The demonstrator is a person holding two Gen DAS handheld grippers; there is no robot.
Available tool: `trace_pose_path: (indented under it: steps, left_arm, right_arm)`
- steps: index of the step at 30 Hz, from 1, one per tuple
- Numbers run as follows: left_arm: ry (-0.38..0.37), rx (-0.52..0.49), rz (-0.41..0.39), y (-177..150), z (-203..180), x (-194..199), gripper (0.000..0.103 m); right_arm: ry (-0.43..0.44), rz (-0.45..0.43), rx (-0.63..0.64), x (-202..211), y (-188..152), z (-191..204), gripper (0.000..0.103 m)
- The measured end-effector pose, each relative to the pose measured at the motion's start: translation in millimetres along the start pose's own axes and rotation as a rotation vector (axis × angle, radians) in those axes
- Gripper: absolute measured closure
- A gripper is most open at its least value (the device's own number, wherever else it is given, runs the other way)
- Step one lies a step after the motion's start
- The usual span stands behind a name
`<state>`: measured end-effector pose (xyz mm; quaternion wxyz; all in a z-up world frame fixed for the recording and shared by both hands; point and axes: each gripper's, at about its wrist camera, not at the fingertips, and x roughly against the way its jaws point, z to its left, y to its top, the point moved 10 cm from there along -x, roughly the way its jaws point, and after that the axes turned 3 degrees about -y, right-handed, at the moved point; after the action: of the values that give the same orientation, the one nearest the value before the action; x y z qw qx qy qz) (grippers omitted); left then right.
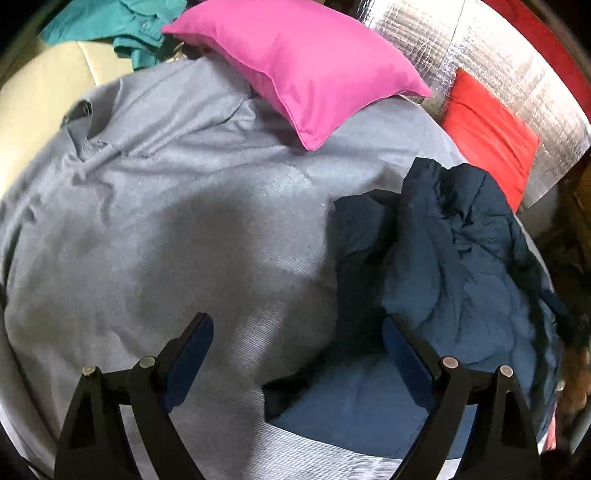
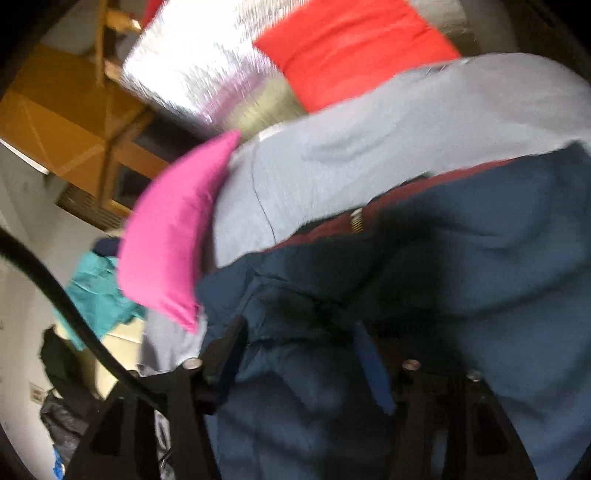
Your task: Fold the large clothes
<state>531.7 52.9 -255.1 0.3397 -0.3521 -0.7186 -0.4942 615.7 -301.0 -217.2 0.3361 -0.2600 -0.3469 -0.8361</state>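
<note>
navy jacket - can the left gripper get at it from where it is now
Probably yes. The left gripper is open and empty, and the navy jacket lies bunched on the grey sheet just ahead, its near edge already under the fingers; nothing covers it.

Place: home, bedroom or living area
Evidence: pink pillow (image 1: 295, 62), red cushion (image 1: 487, 140), wooden furniture (image 2: 74, 122), strewn teal garment (image 1: 122, 26)

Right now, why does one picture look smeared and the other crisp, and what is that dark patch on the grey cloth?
Right wrist view: motion blur smears the navy jacket and pink cushion. Left wrist view: sharp, though the fisheye bends the edges; the dark patch on the grey sheet looks like a shadow, probably from the left tool; the silver foil glares.
</note>
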Motion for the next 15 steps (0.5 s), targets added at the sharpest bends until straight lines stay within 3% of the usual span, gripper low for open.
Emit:
trace_pose_path:
  steps: [3,7,11,15]
  left_arm:
    - [-0.016,0.006,-0.003,0,-3,0,0.009]
    - [-0.068,0.006,-0.042,8,-12,5,0.009]
    - [-0.158,0.015,-0.066,12,-29,8,0.009]
    - [-0.147,-0.032,-0.051,11,-43,0,0.009]
  right_arm:
    - [0.003,-0.076,-0.022,59,-5,-28,0.032]
    - [-0.045,-0.193,-0.119,134,-17,-101,0.02]
    - [-0.061,-0.217,-0.258,160,-35,-170,0.02]
    - [0.001,-0.207,-0.405,155,-52,-218,0.02]
